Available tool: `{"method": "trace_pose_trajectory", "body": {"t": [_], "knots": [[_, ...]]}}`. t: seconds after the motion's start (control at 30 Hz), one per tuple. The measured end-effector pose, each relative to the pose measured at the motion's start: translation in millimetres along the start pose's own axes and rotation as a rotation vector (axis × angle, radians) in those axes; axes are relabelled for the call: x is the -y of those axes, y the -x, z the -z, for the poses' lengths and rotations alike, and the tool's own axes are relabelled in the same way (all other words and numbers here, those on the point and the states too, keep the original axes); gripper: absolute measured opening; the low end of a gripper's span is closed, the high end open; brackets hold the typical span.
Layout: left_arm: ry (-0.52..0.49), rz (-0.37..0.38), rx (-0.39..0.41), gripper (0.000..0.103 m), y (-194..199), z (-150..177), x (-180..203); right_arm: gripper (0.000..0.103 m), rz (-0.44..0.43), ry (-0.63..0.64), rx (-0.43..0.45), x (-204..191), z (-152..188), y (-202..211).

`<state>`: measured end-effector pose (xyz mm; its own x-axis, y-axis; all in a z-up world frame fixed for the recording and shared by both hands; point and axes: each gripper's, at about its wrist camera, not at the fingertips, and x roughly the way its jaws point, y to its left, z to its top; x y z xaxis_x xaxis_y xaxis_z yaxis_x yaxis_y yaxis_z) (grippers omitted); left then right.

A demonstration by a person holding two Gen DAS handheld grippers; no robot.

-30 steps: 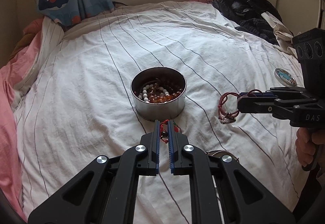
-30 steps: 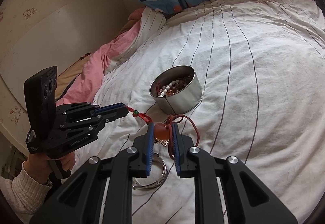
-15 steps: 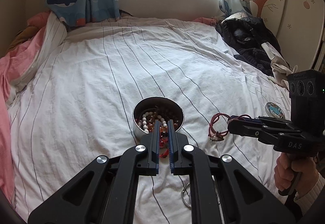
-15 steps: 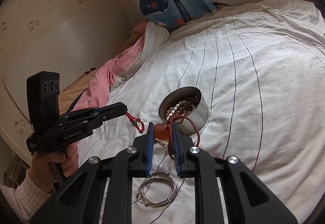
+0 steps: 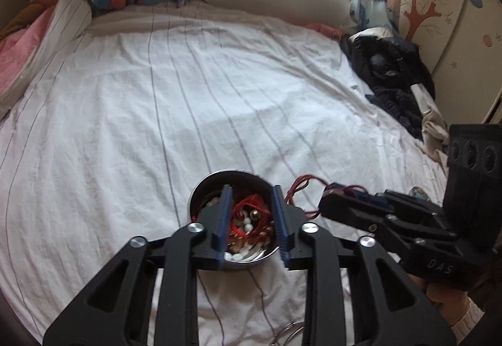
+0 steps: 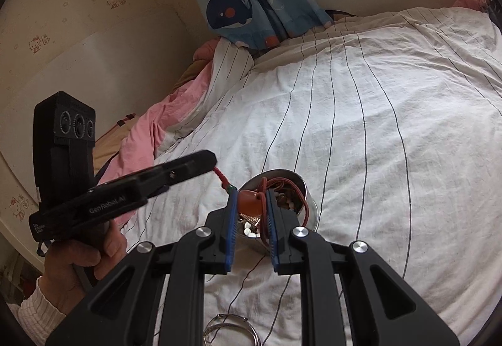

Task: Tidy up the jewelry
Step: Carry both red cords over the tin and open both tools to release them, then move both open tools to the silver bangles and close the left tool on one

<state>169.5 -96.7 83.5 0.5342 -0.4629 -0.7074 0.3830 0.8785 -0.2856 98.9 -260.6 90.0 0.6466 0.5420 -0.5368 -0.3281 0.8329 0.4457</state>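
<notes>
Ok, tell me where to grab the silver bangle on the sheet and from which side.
Grip the bangle across its thin rim, coming from straight above with one finger inside the ring and one outside. It lies flat on the sheet, so there is no edge to pinch from the side. It seems to be more than one loop, so close over all of them. Only part of it shows, so this is a judgement.

A home bedroom: a bed under a striped white sheet (image 5: 219,88) fills the frame, whale-print curtains (image 6: 251,1) at top, cartoon wallpaper (image 6: 62,1) upper left.
</notes>
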Motion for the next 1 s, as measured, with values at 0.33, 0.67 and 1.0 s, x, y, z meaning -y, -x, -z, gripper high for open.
{"method": "trace_pose_trajectory", "body": {"t": [0.33, 0.67, 1.0], "knots": [[-0.025, -0.100, -0.034, 0.054, 33, 38, -23, 0.054, 0.155, 0.114, -0.174, -13, -8, -80], [-0.257, -0.053, -0.152, 0.054, 38, 116, 37, 0.060, 0.213, 0.155, -0.182, -16, 43, 10], [-0.248, -0.119, -0.183, 0.054, 25, 131, 27, 0.027, 0.167, 0.251, -0.354, -41, 102, 2]]}}
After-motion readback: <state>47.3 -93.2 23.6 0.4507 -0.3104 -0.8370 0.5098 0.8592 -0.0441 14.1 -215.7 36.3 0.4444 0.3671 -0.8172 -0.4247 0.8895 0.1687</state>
